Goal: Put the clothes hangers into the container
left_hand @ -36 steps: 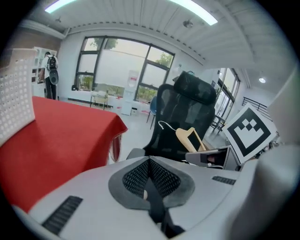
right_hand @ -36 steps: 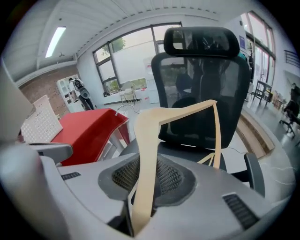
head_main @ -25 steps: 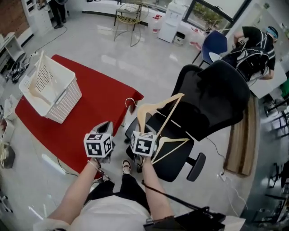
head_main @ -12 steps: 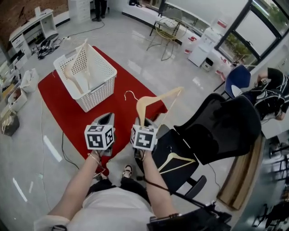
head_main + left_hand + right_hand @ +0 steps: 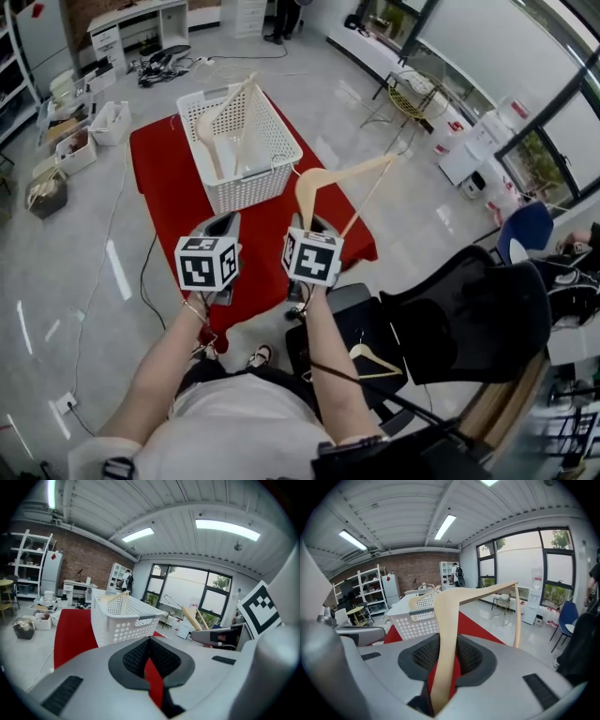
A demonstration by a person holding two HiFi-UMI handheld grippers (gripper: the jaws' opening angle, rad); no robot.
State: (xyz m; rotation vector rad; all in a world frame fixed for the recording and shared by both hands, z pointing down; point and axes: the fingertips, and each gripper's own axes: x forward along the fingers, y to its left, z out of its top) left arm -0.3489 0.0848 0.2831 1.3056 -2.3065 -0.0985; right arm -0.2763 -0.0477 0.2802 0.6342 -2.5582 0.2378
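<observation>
My right gripper [image 5: 314, 223] [image 5: 445, 641] is shut on a pale wooden hanger [image 5: 333, 178] [image 5: 450, 620]. The hanger sticks up and forward from the jaws, held in the air. My left gripper [image 5: 223, 223] [image 5: 150, 641] hangs beside it on the left, jaws shut with nothing between them. Ahead of both stands the white perforated basket [image 5: 272, 169] [image 5: 124, 618] [image 5: 417, 618] on a red mat [image 5: 169, 187]. Wooden hangers [image 5: 220, 117] lean inside it. Another wooden hanger [image 5: 373, 357] lies on the black chair seat behind my right arm.
A black office chair [image 5: 469, 319] stands at the lower right, close to my right side. Boxes and bins [image 5: 75, 141] line the floor to the left of the mat. A wire-frame chair [image 5: 412, 98] is beyond the basket on the right. A cable [image 5: 145, 272] runs across the floor.
Both grippers have risen and swung from the black chair toward the basket, the right one carrying the hanger. The basket now lies straight ahead and nearer.
</observation>
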